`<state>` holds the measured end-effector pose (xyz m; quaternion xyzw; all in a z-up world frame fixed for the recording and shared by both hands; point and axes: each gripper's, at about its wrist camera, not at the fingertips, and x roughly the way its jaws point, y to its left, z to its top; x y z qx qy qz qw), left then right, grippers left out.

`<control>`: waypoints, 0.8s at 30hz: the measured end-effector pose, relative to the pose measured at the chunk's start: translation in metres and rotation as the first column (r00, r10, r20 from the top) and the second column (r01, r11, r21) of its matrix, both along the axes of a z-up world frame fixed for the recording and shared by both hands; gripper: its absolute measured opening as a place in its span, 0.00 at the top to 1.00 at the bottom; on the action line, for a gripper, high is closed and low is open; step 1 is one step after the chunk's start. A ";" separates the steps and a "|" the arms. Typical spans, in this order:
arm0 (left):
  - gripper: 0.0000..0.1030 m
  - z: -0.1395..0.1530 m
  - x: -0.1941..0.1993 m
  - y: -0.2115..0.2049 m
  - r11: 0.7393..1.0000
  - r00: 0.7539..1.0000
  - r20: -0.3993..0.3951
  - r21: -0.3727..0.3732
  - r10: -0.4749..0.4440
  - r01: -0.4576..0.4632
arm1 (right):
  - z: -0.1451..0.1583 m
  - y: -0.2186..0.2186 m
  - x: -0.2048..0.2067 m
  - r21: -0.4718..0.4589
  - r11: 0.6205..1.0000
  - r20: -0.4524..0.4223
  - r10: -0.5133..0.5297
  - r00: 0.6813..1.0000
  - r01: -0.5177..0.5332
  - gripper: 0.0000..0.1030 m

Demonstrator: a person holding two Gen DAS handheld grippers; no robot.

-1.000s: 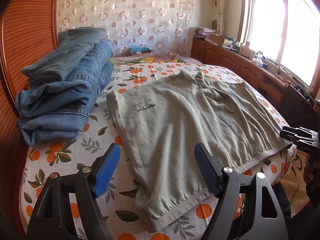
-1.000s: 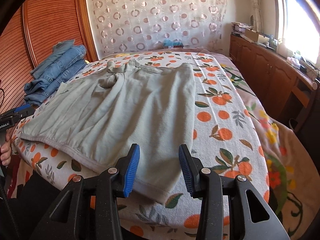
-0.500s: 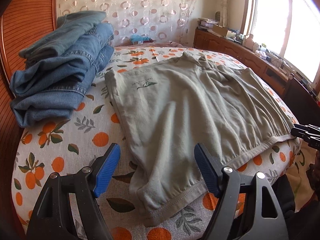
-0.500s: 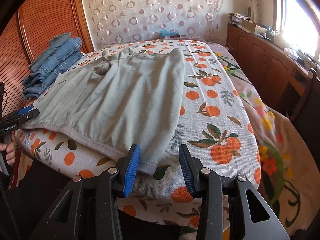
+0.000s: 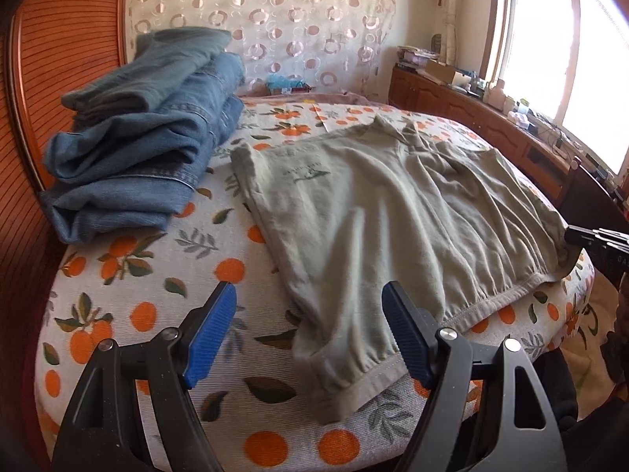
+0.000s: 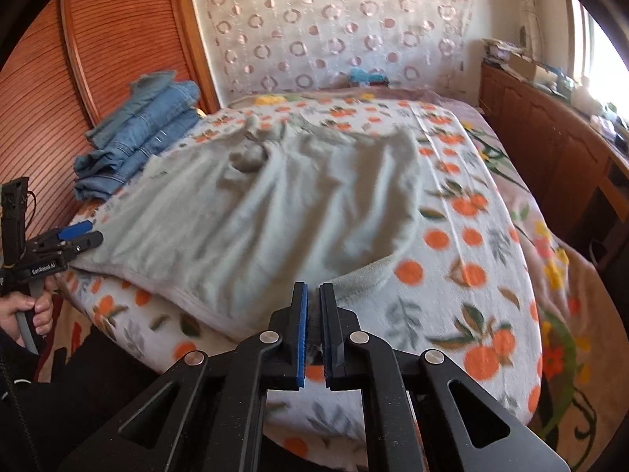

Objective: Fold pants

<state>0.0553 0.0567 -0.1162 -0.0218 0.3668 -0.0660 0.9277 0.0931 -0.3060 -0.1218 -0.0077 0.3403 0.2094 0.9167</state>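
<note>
Grey-green pants [image 6: 275, 212] lying flat on the bed beside the jeans stack [image 5: 145, 137], right tool [image 6: 313, 295] clenched on their corner, left tool [image 5: 310, 330] spread empty over the hem; probably calling for a matching grab next.

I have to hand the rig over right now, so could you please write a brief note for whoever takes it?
Right gripper: shut on the near corner of the grey-green pants, hem lifting.
Left gripper: open, over the other near corner, holding nothing.
Pants lie spread flat on the bed; folded jeans stacked beside them.
Done: one corner gripped. Left: grip the second corner, then every fold.
</note>
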 end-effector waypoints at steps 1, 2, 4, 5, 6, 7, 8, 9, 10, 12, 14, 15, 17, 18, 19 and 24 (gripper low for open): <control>0.25 0.002 -0.002 0.004 1.000 1.000 0.006 -0.001 0.007 -0.007 | 0.005 0.008 0.003 0.008 1.000 0.012 0.022 1.000 -0.022 0.94; 0.25 0.005 -0.004 0.009 1.000 1.000 0.014 -0.002 0.018 -0.018 | 0.009 0.016 0.005 0.015 0.999 0.021 0.042 0.999 -0.042 0.94; 0.25 0.009 -0.007 0.017 0.999 0.999 0.023 -0.003 0.038 -0.038 | 0.018 0.037 0.012 0.029 0.995 0.040 0.096 0.995 -0.097 0.94; 0.25 0.010 -0.008 0.022 0.999 0.998 0.026 -0.005 0.050 -0.049 | 0.021 0.047 0.015 0.035 0.991 0.048 0.124 0.991 -0.125 0.94; 0.25 0.012 -0.011 0.027 0.998 0.998 0.030 -0.008 0.062 -0.061 | 0.024 0.060 0.017 0.043 0.987 0.056 0.154 0.986 -0.157 0.94; 0.25 0.013 -0.013 0.032 0.997 0.997 0.033 -0.010 0.072 -0.071 | 0.026 0.074 0.020 0.050 0.981 0.061 0.186 0.981 -0.189 0.94; 0.25 0.014 -0.015 0.038 0.996 0.996 0.036 -0.012 0.084 -0.084 | 0.028 0.088 0.022 0.055 0.974 0.066 0.216 0.974 -0.220 0.94; 0.25 0.015 -0.016 0.042 0.996 0.995 0.038 -0.012 0.094 -0.093 | 0.029 0.101 0.024 0.059 0.967 0.068 0.243 0.968 -0.247 0.94; 0.25 0.016 -0.017 0.046 0.995 0.994 0.040 -0.012 0.103 -0.103 | 0.030 0.114 0.024 0.065 0.959 0.069 0.273 0.960 -0.277 0.94; 0.25 0.017 -0.020 0.055 0.992 0.992 0.041 -0.013 0.123 -0.122 | 0.029 0.138 0.024 0.079 0.939 0.068 0.329 0.942 -0.334 0.94; 0.25 0.017 -0.022 0.063 0.990 0.989 0.042 -0.014 0.139 -0.139 | 0.027 0.160 0.022 0.093 0.919 0.058 0.380 0.923 -0.384 0.94; 0.25 0.017 -0.024 0.067 0.989 0.988 0.042 -0.015 0.147 -0.147 | 0.026 0.171 0.020 0.096 0.908 0.054 0.404 0.913 -0.408 0.94; 0.25 0.017 -0.026 0.074 0.987 0.986 0.042 -0.017 0.163 -0.162 | 0.024 0.189 0.015 0.096 0.889 0.050 0.446 0.894 -0.449 0.94; 0.25 0.017 -0.027 0.078 0.985 0.985 0.042 -0.021 0.170 -0.169 | 0.023 0.197 0.013 0.096 0.879 0.046 0.466 0.884 -0.468 0.94; 0.25 0.017 -0.028 0.081 0.984 0.983 0.041 -0.025 0.176 -0.175 | 0.020 0.203 0.011 0.102 0.869 0.037 0.483 0.875 -0.484 0.94; 0.25 0.015 -0.028 0.089 0.981 0.981 0.037 -0.033 0.192 -0.190 | 0.003 0.214 0.026 0.099 0.865 -0.029 0.497 0.867 -0.492 0.94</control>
